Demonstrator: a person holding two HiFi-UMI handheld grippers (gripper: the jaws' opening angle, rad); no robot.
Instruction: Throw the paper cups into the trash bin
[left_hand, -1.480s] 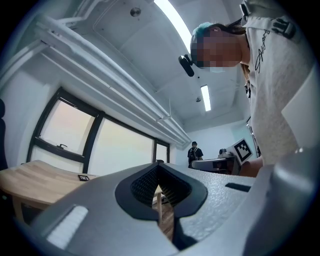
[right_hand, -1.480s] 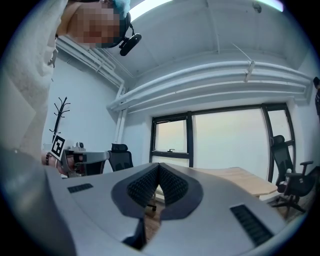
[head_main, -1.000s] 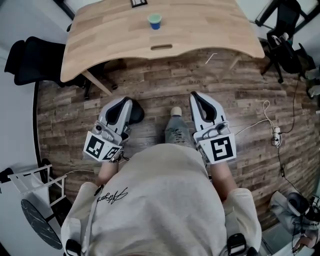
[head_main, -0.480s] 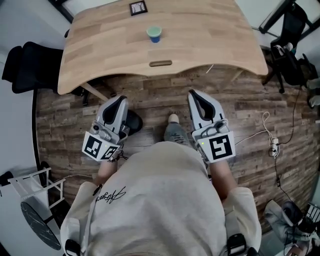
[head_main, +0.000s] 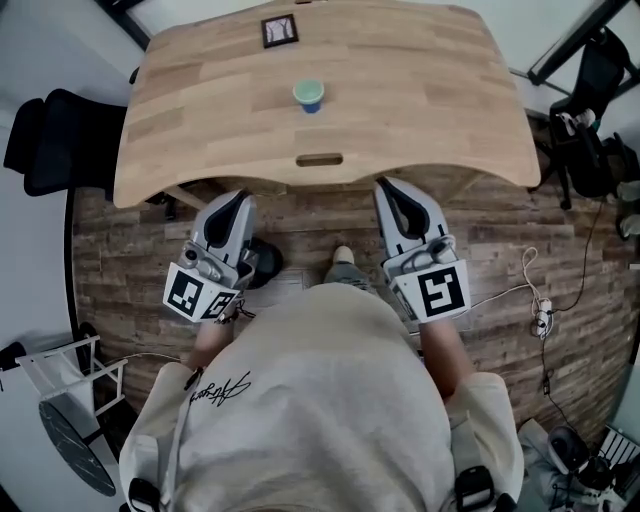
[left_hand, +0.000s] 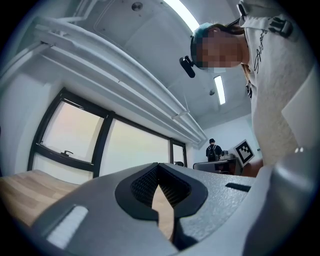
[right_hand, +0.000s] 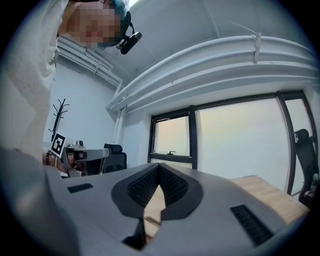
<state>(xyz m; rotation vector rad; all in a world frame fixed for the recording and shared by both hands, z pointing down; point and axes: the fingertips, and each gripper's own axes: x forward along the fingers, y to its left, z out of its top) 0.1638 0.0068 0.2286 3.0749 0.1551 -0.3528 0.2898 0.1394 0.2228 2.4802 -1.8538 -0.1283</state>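
1. Cup (head_main: 309, 96) stands upright on the table (head_main: 420, 80), mouth seemingly up, long axis vertical.
2. We hold left gripper (head_main: 232, 202) and right gripper (head_main: 392, 192) clenched, empty, at the table's near edge.

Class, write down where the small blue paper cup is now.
In the head view, the small blue paper cup stands near the centre of the light wooden table, between the dark-framed card and the front-edge slot.

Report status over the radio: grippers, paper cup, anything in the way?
Left gripper shut, empty. Right gripper shut, empty. Paper cup upright on table, untouched. No obstruction seen.
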